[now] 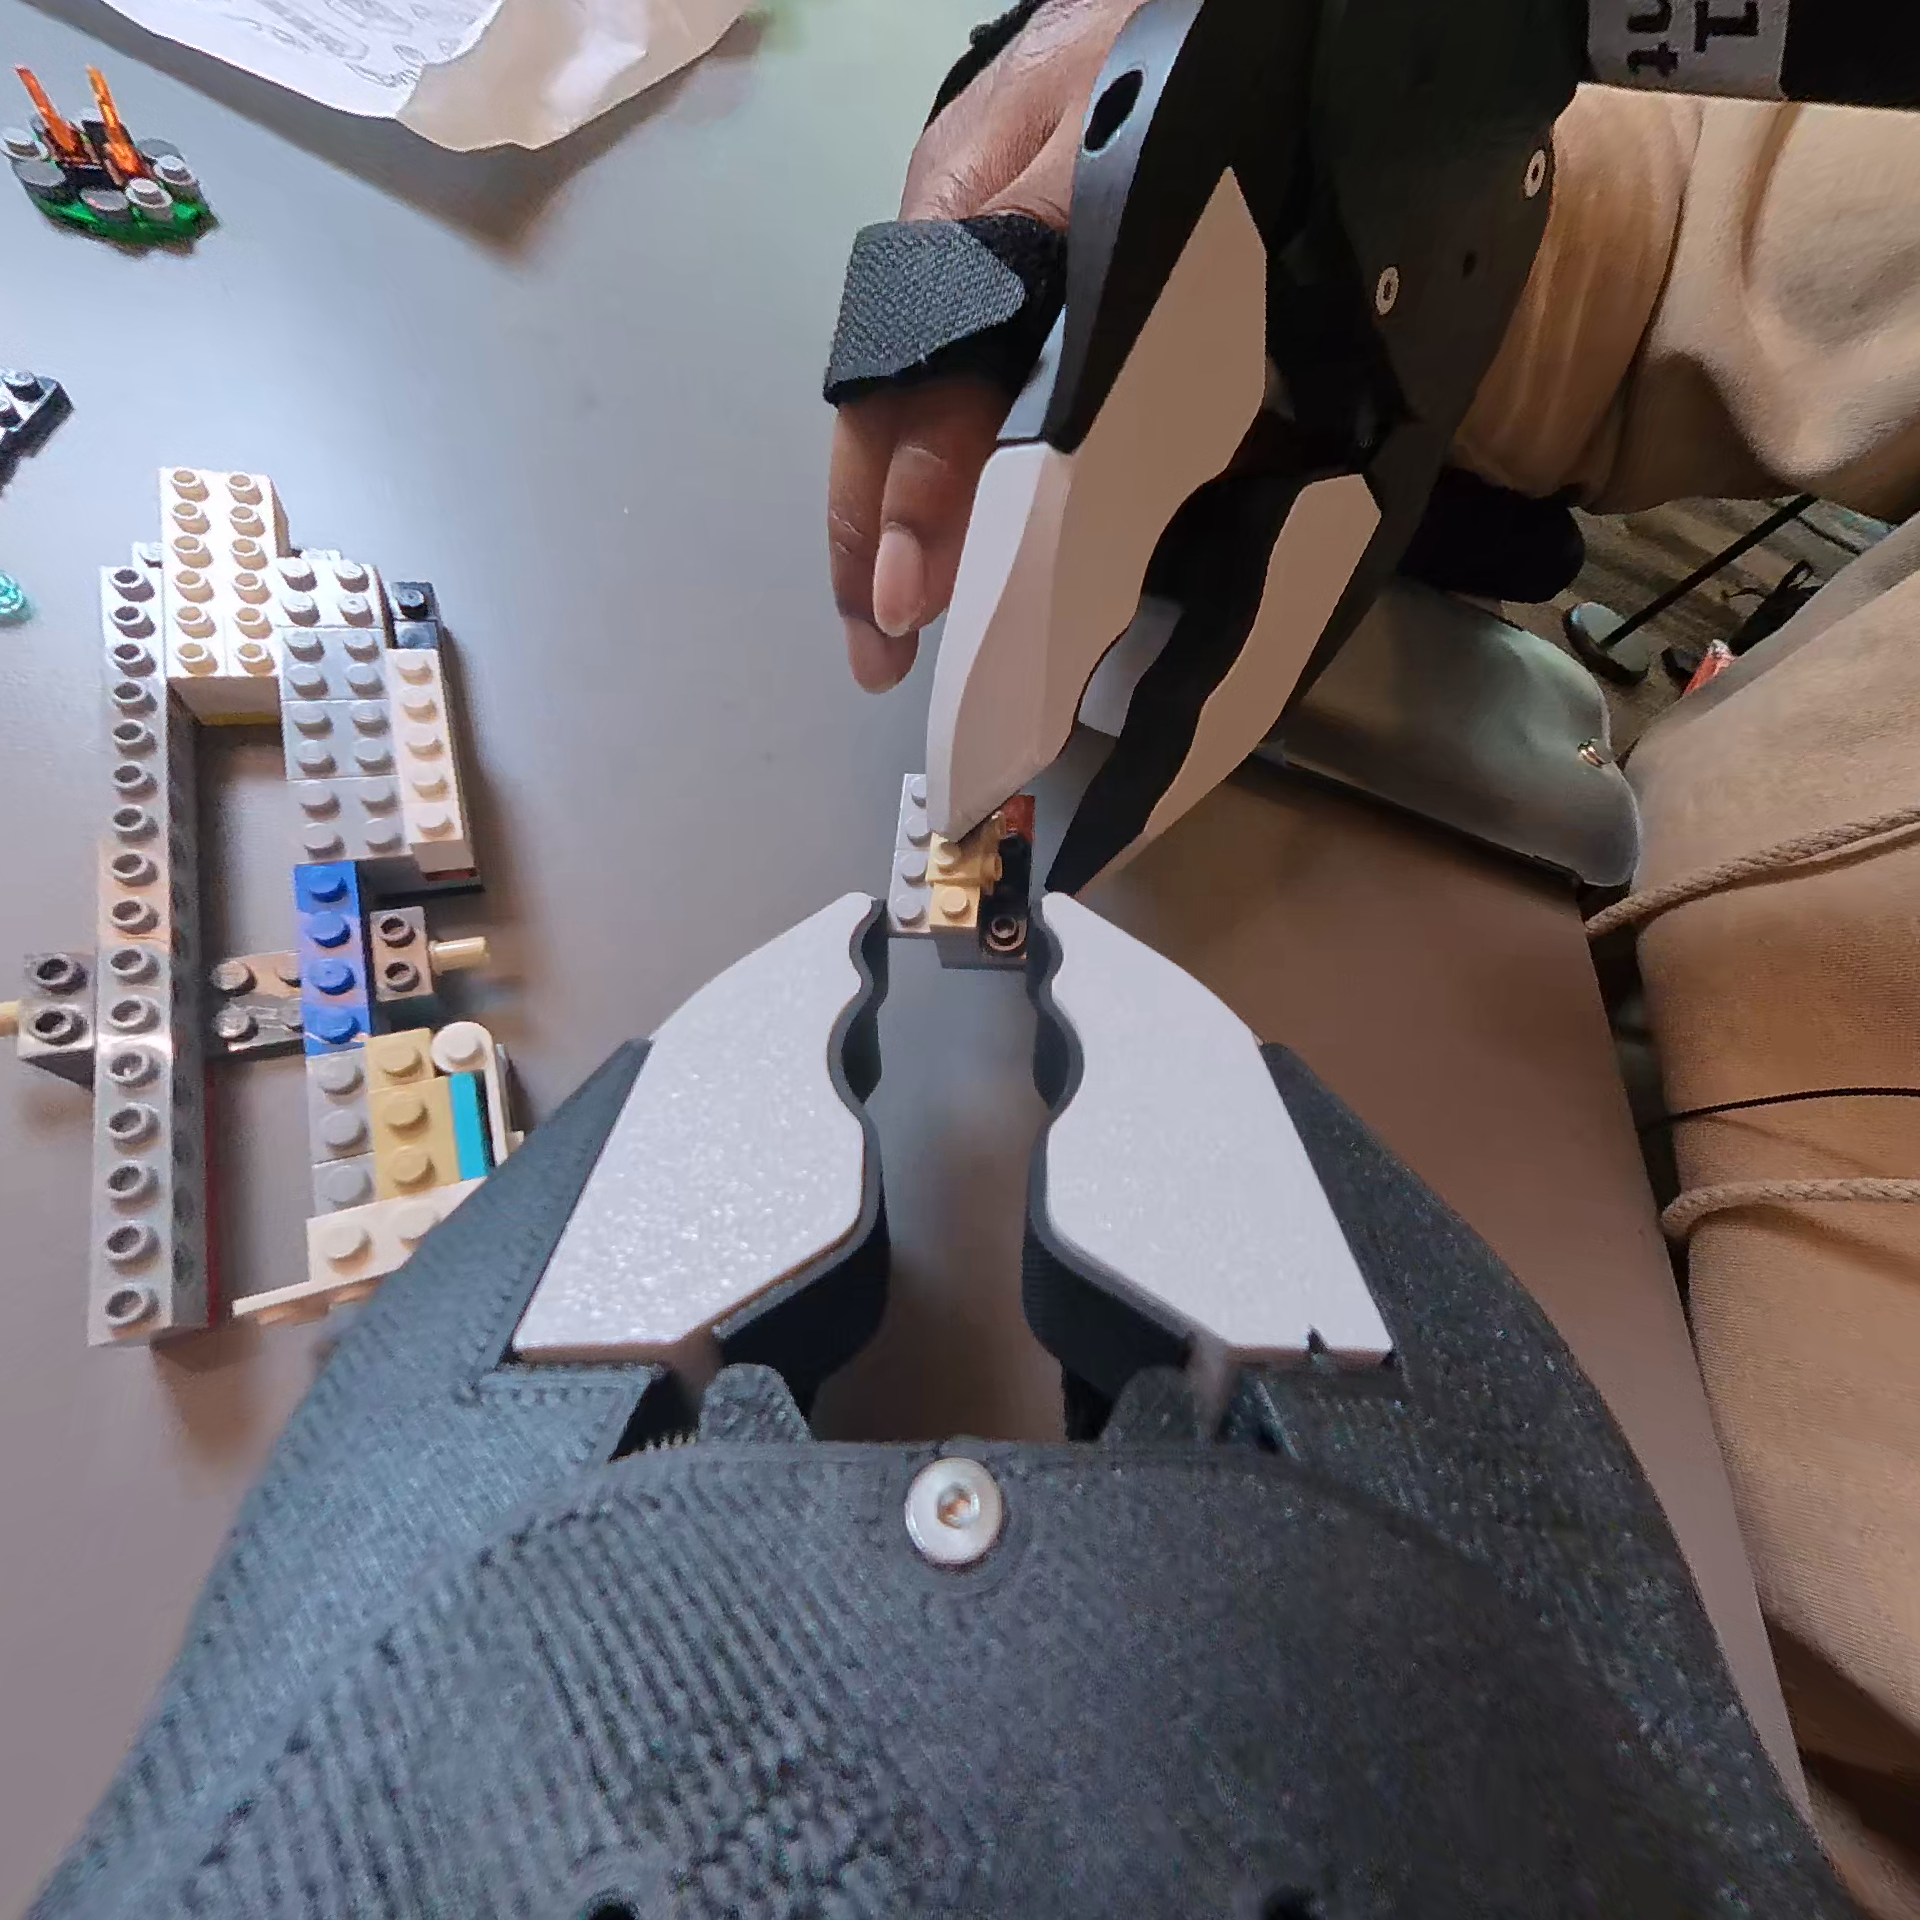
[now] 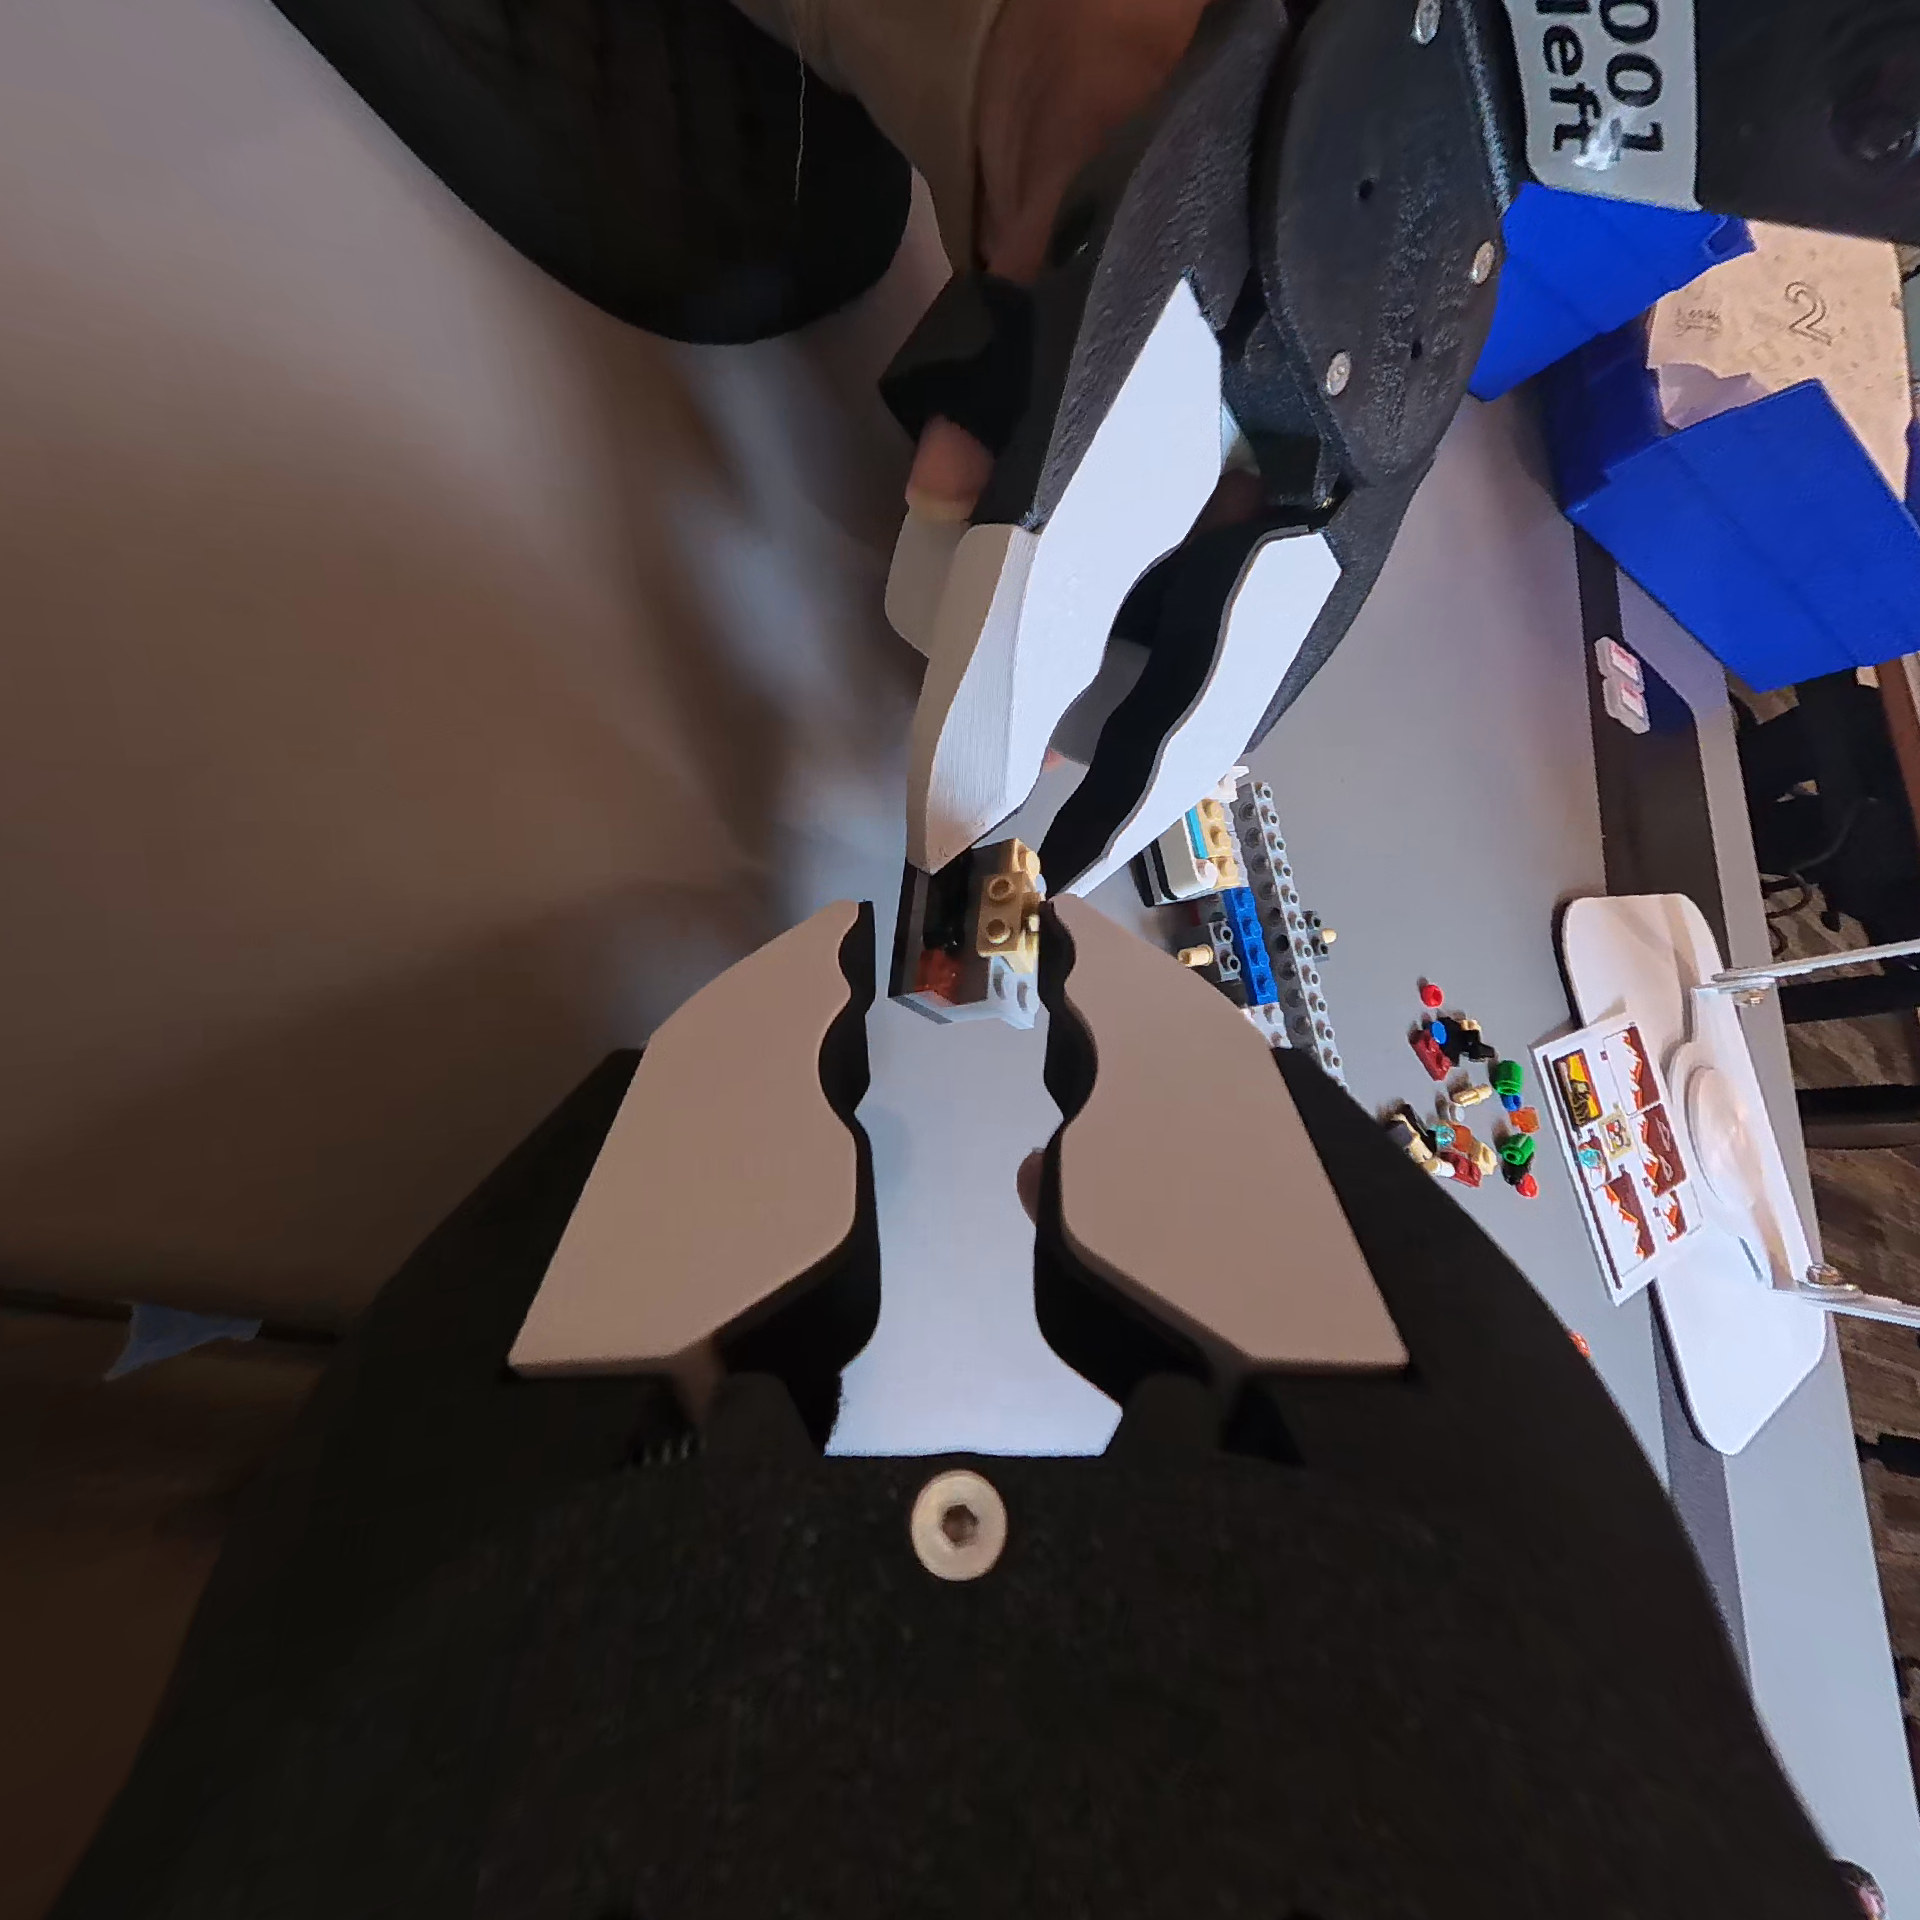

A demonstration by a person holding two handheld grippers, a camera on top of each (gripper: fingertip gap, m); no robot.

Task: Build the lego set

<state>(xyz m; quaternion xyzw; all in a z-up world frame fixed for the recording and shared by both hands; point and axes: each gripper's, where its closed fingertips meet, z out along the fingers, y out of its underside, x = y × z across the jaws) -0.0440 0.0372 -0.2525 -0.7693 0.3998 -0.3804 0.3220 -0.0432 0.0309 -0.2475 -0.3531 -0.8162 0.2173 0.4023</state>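
Gripping a small lego sub-assembly (image 1: 961,894) from two sides, both tools are meeting above the grey table (image 1: 623,436), near its edge in front of the person. The left gripper (image 1: 956,914) is pinching the little block of grey, tan and black pieces by its flanks, its fingers narrowed onto it, apparently to steady it while the other tool works. The right gripper (image 2: 956,914) is closing on the same sub-assembly (image 2: 971,940) from the opposite direction, fingertips (image 1: 961,816) bearing on the tan piece on top; whether it is pressing that piece home or only holding it I cannot tell. Holding the block in the air between both tools probably is giving a firm counter-force for seating small parts. Lying flat on the table well to the side is the larger partly built model (image 1: 260,894), studs up, likely waiting to receive this piece. Loose small parts (image 2: 1465,1101), a sticker sheet (image 2: 1621,1153) and blue bins (image 2: 1714,499) are sitting farther off.
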